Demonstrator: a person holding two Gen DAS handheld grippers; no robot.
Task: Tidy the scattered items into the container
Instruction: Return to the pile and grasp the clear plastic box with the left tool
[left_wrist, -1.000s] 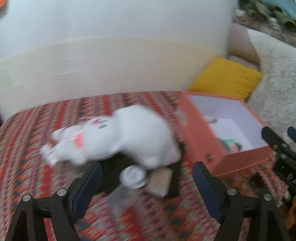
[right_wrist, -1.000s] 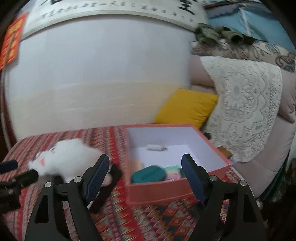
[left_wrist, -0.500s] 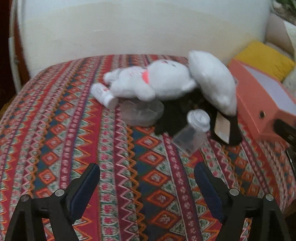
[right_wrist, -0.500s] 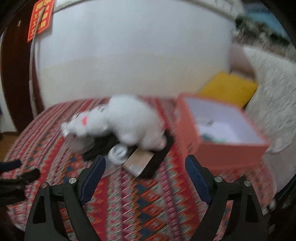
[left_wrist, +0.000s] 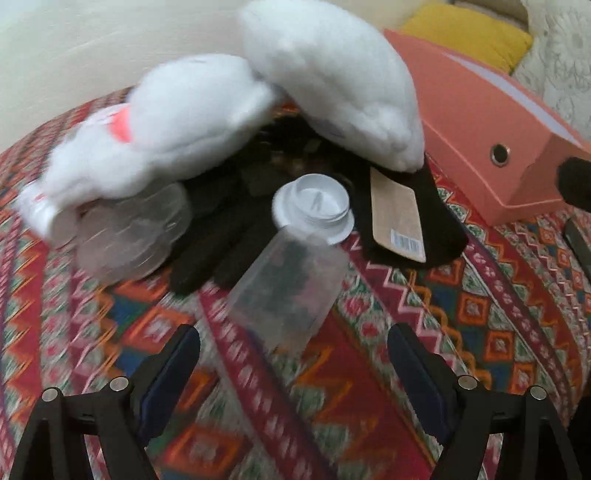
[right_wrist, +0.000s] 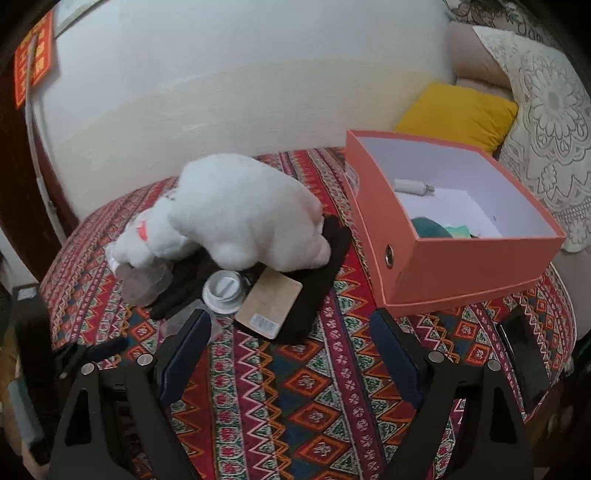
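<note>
Left wrist view: the left tongs (left_wrist: 293, 363) are spread wide and empty, aimed at the clear bottle (left_wrist: 286, 284) lying on its side on the patterned cloth (left_wrist: 480, 332), white cap (left_wrist: 313, 208) away. It is judged light, stiff and slippery; the mid-body is best gripped.

Right wrist view: the right tongs (right_wrist: 290, 345) are likewise wide and empty, near the orange box (right_wrist: 461, 273).

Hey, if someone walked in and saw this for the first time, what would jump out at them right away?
The big white plush toy sprawled over a heap of black gloves in the middle of the patterned cloth. Right of it stands the open orange box, already holding a few things. Closest to the open left gripper lies a clear bottle with a white cap, on its side.
</note>
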